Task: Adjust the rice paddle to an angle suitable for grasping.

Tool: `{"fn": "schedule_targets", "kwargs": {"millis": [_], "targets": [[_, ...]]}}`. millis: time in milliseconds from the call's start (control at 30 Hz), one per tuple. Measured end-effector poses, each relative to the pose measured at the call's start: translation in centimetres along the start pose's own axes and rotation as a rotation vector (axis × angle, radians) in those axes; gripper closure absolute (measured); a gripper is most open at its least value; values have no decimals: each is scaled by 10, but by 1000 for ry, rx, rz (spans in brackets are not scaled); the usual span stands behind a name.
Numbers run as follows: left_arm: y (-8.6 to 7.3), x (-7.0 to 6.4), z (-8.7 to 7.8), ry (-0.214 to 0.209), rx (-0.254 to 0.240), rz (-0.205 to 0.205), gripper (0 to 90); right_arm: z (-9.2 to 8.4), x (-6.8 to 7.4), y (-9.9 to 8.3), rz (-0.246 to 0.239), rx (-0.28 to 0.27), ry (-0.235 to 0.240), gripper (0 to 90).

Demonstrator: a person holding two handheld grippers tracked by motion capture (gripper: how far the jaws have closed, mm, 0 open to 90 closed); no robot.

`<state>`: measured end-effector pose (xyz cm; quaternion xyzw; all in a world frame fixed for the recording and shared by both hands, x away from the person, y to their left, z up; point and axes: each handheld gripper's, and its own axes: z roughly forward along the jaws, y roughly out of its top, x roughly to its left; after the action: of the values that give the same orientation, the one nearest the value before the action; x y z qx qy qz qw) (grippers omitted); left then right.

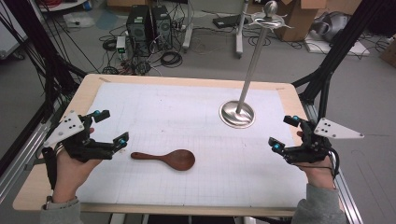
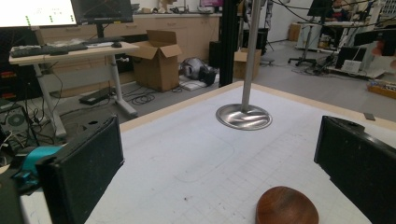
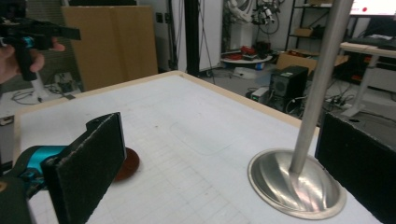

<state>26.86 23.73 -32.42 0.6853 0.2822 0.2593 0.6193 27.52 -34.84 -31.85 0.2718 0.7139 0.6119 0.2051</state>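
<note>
A dark wooden spoon (image 1: 167, 158) lies flat on the white gridded mat (image 1: 196, 116), bowl to the right, handle pointing left. Its bowl (image 2: 286, 206) shows low between my left jaws, and a part of the spoon (image 3: 128, 164) peeks from behind my right gripper's left jaw. My left gripper (image 1: 112, 127) hovers open just left of the handle tip, nothing between its jaws. My right gripper (image 1: 286, 132) is open at the mat's right edge, held by a hand. A metal stand (image 1: 237, 114) with a round base and a tall pole rises at the back right.
The stand's base (image 2: 243, 116) and pole are the one obstacle on the table. The wooden table edge (image 1: 187, 80) frames the mat. Beyond it are computer towers (image 1: 149, 27), cables, cardboard boxes and black frame legs on the floor.
</note>
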Motion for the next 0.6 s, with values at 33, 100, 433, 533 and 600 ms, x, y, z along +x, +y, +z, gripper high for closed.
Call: {"fn": "schedule_targets", "kwargs": {"millis": [33,100,433,533,600], "targets": [[0,0,0,3,-2,3,17,1,-1,0,-1,-10,13,4],[-1,0,0,25,-13,17,17,2,-1,-1,0,-14,29,4],[-7,-3,0,38,-2,17,17,5,-4,-1,2,-16,22,4],[-10,-3,0,39,5,15,17,7,-5,0,7,-15,17,4],[-12,-3,0,37,10,15,17,8,-6,0,11,-16,13,4]]}}
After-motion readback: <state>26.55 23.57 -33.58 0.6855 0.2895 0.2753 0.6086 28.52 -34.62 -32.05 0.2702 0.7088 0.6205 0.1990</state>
